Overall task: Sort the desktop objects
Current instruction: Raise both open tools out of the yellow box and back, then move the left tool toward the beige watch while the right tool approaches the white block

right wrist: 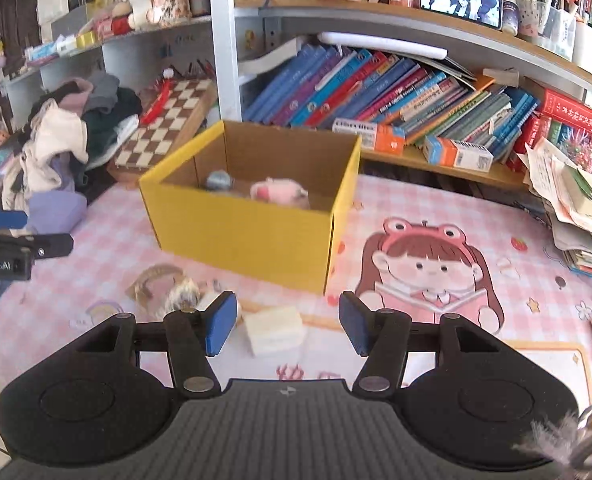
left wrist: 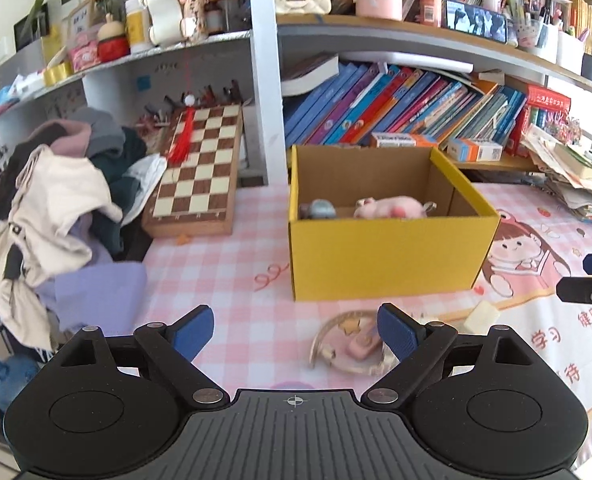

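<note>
Pink checked cloth with a cartoon girl print covers the table (right wrist: 435, 208), which backs onto shelving crammed with leaning books (right wrist: 375, 84). A yellow cardboard box (left wrist: 383, 256) stands open-topped near the middle of the table, towards the back edge. Inside it lie a pink plush toy (left wrist: 389, 207) and a blue-grey round object (left wrist: 323, 209), side by side on the box floor. A folding chessboard (left wrist: 200, 172) leans at the back left, next to a heap of clothing (left wrist: 56, 208) along the left edge.

Loose items remain on the cloth in front of the box. A curved beige headband (left wrist: 335, 344) lies there with a small pink item (left wrist: 363, 347) on or against it; the blur prevents telling which. A cream-coloured block (right wrist: 274, 330) rests just beside these, towards the front edge.

The left tool (left wrist: 296, 334) hangs above the headband group with its blue pads spread wide, nothing between them. The right tool (right wrist: 288, 326) hangs over the cream block, jaws partly spread. The block appears between the pads in the right wrist view, but the pads do not press on it. Each tool shows at the edge of the other's view.

A fuzzy keyring-like object shows at the lower right corner of the right wrist view, too blurred to identify.
</note>
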`<state>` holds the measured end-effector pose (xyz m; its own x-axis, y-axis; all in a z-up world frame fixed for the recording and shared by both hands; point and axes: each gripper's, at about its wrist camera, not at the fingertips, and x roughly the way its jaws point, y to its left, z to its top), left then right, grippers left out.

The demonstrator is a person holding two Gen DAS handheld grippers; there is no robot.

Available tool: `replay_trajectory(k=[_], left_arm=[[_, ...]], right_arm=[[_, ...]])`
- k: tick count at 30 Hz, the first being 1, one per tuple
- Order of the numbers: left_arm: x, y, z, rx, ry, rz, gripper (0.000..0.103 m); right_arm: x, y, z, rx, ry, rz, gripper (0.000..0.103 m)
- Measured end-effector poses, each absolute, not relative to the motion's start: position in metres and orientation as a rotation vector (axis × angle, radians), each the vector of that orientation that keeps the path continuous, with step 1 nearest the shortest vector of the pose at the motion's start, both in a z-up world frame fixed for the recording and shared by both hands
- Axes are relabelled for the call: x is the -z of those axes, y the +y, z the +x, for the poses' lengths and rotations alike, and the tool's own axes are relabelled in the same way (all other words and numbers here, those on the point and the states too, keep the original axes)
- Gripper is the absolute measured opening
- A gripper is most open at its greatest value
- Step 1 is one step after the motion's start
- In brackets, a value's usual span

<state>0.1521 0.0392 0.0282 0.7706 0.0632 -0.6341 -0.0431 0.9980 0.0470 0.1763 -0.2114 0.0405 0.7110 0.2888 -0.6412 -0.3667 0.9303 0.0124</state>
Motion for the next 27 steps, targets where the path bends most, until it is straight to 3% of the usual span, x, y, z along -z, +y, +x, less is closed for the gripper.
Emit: replay_trajectory(k=[17,22,27], left_arm=[[0.003,0.024,0.125,-0.014,0.762,0.022,0.091],[0.013,0.014,0.115,-0.007,0.784,0.015,0.091],[0.018,-0.001,0.108,0.044,0.802,0.072,0.091]], right_arm=[[-0.002,-0.2,0.136,-0.317,0.766,-0.114,0.068],[0.01,-0.188,0.125,-0.297,0.792,-0.141,0.082],[0.014,-0.175,0.119,-0.326,0.798,-0.191,0.088]])
